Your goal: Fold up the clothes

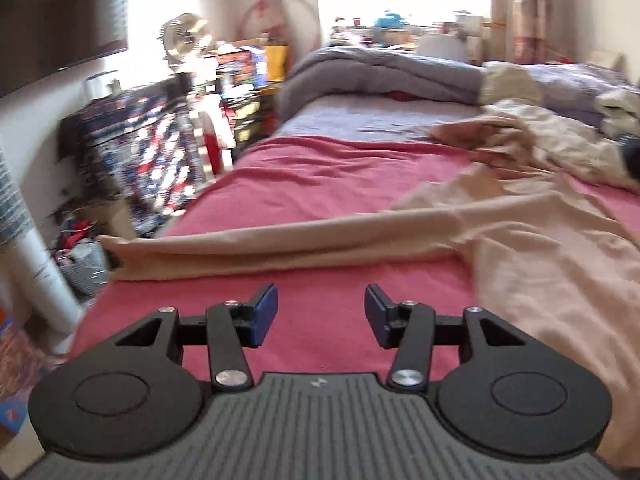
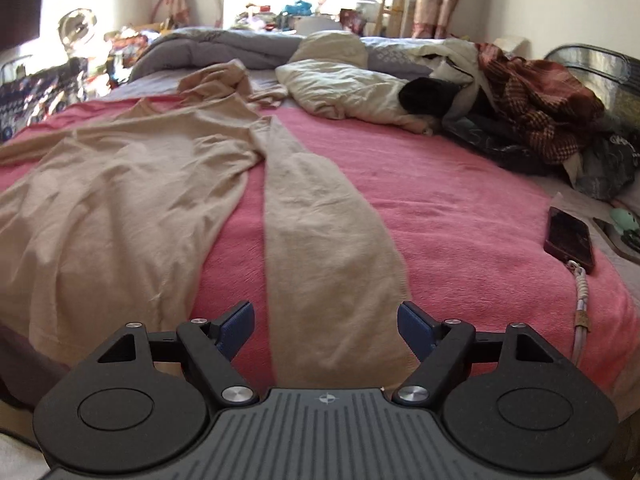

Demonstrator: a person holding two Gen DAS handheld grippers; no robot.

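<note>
With both the left gripper [image 1: 321,312] and right gripper [image 2: 326,326] wide open and empty, the beige top [image 2: 132,184] lies spread near the bed's [image 2: 460,208] near edge, where its thin sleeve [image 2: 332,240] could bunch or slide off when pinched.

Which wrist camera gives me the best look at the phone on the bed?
The right wrist view. The phone lies there in plain sight at the right edge of the pink blanket, screen up, a strap trailing from its near end. The left wrist view does not show it at all, only the beige garment on the blanket.
</note>
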